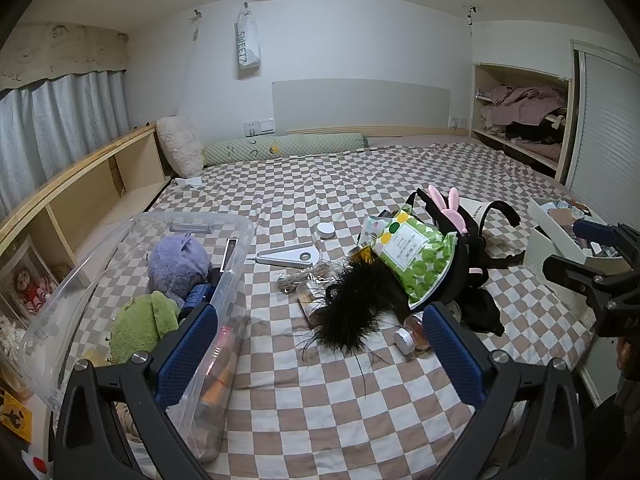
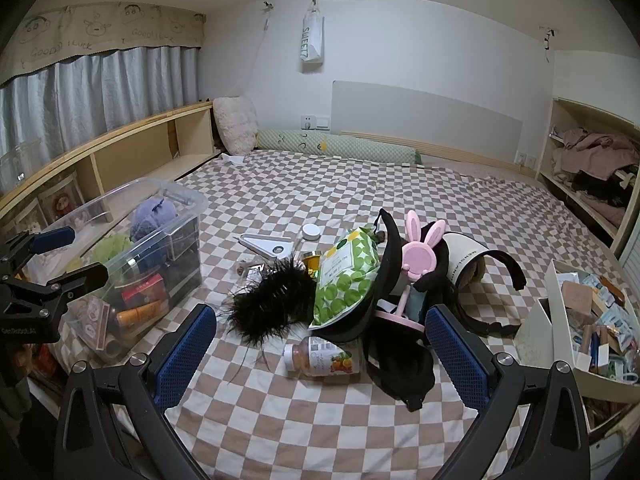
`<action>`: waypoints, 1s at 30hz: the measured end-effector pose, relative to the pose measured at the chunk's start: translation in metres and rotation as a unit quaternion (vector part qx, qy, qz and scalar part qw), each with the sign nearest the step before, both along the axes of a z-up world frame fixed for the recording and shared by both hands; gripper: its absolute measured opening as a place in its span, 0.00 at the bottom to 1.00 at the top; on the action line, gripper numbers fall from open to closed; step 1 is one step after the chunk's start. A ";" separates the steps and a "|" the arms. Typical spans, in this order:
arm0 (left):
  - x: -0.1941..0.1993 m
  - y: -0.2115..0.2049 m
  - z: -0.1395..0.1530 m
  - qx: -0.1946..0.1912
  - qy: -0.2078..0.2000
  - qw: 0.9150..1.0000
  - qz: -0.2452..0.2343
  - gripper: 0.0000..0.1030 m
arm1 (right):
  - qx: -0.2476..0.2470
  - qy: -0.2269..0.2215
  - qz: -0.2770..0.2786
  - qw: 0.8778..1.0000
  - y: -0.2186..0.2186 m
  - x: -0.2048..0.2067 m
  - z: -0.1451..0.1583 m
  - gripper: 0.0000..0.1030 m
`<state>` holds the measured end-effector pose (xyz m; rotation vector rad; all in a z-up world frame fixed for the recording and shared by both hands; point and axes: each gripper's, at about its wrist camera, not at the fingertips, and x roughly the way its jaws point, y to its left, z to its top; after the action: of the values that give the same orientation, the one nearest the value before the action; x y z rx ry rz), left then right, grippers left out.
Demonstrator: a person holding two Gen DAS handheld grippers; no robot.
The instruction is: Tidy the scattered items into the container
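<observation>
A clear plastic container [image 1: 236, 240] [image 2: 188, 204] stands on the left of the bed, holding a purple plush [image 1: 176, 264], a green plush [image 1: 140, 324] and small boxes and tubes. Scattered in the middle lie a black feather piece [image 1: 352, 308] [image 2: 272, 300], a green snack bag [image 1: 412, 256] [image 2: 344, 280], a juice bottle [image 1: 412, 334] [image 2: 320, 358], a pink bunny-ear mirror [image 2: 420, 256], a white triangular item [image 1: 288, 256] and a white-lidded jar [image 1: 325, 230]. My left gripper [image 1: 320, 344] [image 2: 80, 254] is open and empty at the container's near end. My right gripper [image 2: 320, 340] [image 1: 572, 248] is open and empty, just short of the bottle.
The bed has a brown-and-white checked sheet [image 2: 320, 420]. A black bag [image 2: 404, 360] with straps lies under the snack bag. An open white box [image 2: 548, 312] of small items sits at the right edge. Wooden shelves [image 1: 100, 184] run along the left wall, pillows at the headboard.
</observation>
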<state>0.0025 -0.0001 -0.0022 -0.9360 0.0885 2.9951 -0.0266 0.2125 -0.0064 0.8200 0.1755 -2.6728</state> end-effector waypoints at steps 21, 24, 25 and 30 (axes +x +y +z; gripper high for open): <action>0.006 -0.005 -0.003 0.013 -0.011 1.000 -0.014 1.00 | -0.089 0.033 -0.021 0.995 0.022 -0.014 -0.011 1.00; 0.005 -0.006 -0.007 0.011 -0.020 1.000 -0.018 1.00 | -0.063 0.006 -0.016 0.998 0.015 -0.025 -0.028 1.00; 0.005 -0.005 -0.008 0.010 -0.023 0.999 -0.020 1.00 | -0.051 -0.005 -0.013 0.999 0.011 -0.029 -0.035 1.00; -0.003 -0.002 -0.020 0.005 -0.044 0.999 -0.029 1.00 | 0.016 -0.053 0.009 0.998 -0.005 -0.046 -0.073 1.00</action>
<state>-0.0007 -0.0018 -0.0224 -1.0422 0.0994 2.8941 -0.0723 0.2074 -0.0789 0.9618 0.1978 -2.6091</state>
